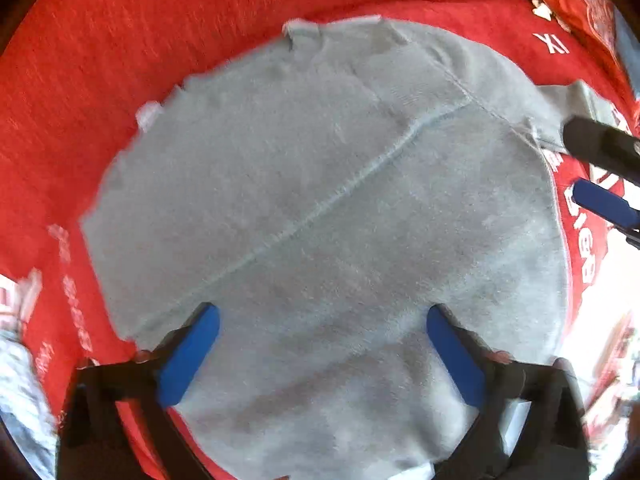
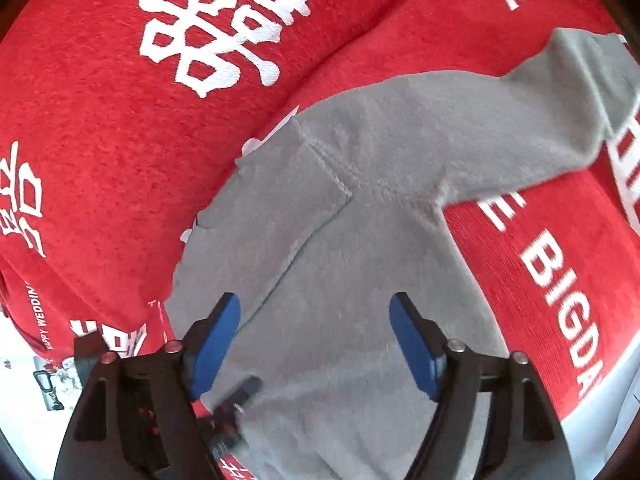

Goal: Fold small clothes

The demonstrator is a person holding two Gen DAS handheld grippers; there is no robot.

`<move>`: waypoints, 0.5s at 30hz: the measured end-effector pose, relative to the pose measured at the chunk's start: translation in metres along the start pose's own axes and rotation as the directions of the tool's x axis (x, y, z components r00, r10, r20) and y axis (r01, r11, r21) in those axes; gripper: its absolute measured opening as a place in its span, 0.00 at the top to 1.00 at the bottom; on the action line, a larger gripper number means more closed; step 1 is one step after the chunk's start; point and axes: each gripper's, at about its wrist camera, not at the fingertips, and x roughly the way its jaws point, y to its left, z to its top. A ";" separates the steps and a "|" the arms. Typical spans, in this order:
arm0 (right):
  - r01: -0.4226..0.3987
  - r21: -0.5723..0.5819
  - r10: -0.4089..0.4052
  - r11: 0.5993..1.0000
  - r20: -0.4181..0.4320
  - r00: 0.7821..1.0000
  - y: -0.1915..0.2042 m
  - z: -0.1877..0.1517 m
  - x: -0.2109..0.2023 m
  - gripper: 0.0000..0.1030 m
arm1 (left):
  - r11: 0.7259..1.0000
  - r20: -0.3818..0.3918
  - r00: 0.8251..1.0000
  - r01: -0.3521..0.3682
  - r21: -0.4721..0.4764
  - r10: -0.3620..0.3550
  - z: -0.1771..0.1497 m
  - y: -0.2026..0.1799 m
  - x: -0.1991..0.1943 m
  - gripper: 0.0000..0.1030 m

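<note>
A small grey fleece top (image 1: 320,208) lies flat on a red bedspread (image 1: 100,80), one side folded over along a diagonal seam. My left gripper (image 1: 322,316) is open just above its near part, blue pads apart. My right gripper (image 2: 316,308) is open above the same top (image 2: 360,208), whose sleeve (image 2: 560,120) stretches out to the upper right. The right gripper's fingers also show at the right edge of the left wrist view (image 1: 600,172). The left gripper shows dimly at the lower left of the right wrist view (image 2: 236,404).
The red bedspread with white lettering (image 2: 224,36) covers the bed and rises in a fold behind the top. A red packet (image 1: 580,4) lies at the far right. The bed's edge and a pale floor (image 2: 624,400) lie at the lower right.
</note>
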 end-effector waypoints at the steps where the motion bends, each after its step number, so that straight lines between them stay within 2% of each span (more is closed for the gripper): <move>1: 0.002 -0.001 -0.002 1.000 0.003 1.000 -0.001 -0.003 -0.005 0.22 | 0.999 0.011 1.000 -0.013 0.035 0.012 0.001 -0.005 -0.002 0.00; 6: 0.025 0.004 -0.025 1.000 0.001 1.000 -0.006 -0.016 -0.015 0.19 | 0.996 0.043 0.998 -0.057 0.063 0.055 0.007 -0.012 -0.006 0.00; 10: 0.039 -0.005 -0.039 0.999 0.025 0.999 -0.006 -0.024 -0.021 0.00 | 0.997 0.026 0.997 -0.076 -0.019 0.077 0.014 0.001 -0.006 0.00; 15: 0.023 0.000 -0.023 1.000 -0.010 1.000 -0.008 -0.028 -0.016 0.00 | 0.997 0.021 0.997 -0.073 -0.019 0.074 0.013 0.013 -0.001 0.00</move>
